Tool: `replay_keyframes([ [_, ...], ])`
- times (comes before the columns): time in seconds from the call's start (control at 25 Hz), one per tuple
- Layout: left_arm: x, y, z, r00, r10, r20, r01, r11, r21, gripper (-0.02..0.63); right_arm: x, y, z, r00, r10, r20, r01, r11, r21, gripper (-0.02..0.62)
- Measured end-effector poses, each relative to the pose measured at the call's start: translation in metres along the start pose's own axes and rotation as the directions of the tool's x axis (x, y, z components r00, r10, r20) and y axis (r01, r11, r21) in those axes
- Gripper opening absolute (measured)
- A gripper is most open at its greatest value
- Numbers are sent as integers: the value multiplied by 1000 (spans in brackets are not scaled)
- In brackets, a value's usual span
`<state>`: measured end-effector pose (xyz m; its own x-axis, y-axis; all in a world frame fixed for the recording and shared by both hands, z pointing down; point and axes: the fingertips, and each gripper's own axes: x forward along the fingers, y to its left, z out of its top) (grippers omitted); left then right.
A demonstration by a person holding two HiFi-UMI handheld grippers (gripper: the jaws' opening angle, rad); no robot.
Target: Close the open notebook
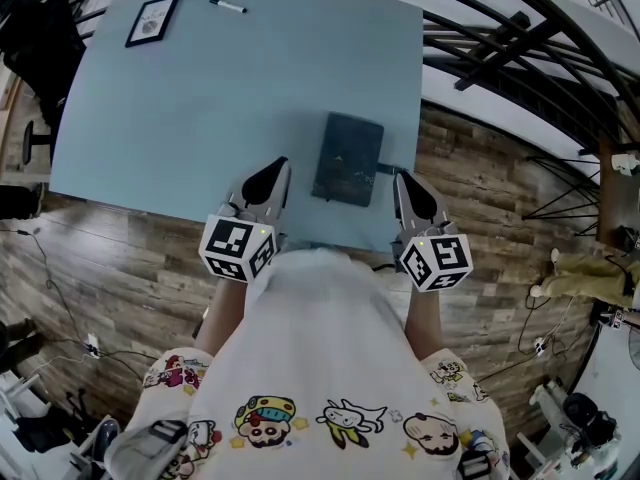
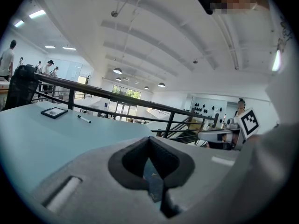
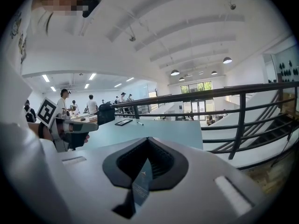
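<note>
Dark, rectangular hard-cover notebook [image 1: 347,159] lies flat on the pale blue table [image 1: 200,98], close to its near edge, right in front of the person and between the 2 grippers. Cover is down, no pages showing, so it reads as closed; the task looks done or not in play.

Left gripper [image 1: 278,170] has its jaws together with nothing in them. Right gripper [image 1: 407,180] is the same, pressed together and empty. Both hang low by the person's body, 1 each side of the notebook, near it but not touching. That looks like a rest pose, clear of the cover so nothing disturbs it.

The notebook's long axis runs away from the person, with the far end leaning slightly right in the head view. Can't tell which side the spine is on.

A black-framed picture [image 1: 152,20] and a black marker pen [image 1: 228,6] sit at the far end of the table, well apart from the notebook.
</note>
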<state>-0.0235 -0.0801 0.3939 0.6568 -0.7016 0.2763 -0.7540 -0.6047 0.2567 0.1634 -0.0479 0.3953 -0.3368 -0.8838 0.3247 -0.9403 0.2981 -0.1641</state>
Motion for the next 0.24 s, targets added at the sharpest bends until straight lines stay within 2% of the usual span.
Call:
replay_keyframes([
  [0.24, 2, -4, -2, 1000, 6, -1, -6, 1000, -8, -2, -2, -6, -2, 1000, 1, -3, -1, 1000, -1, 8],
])
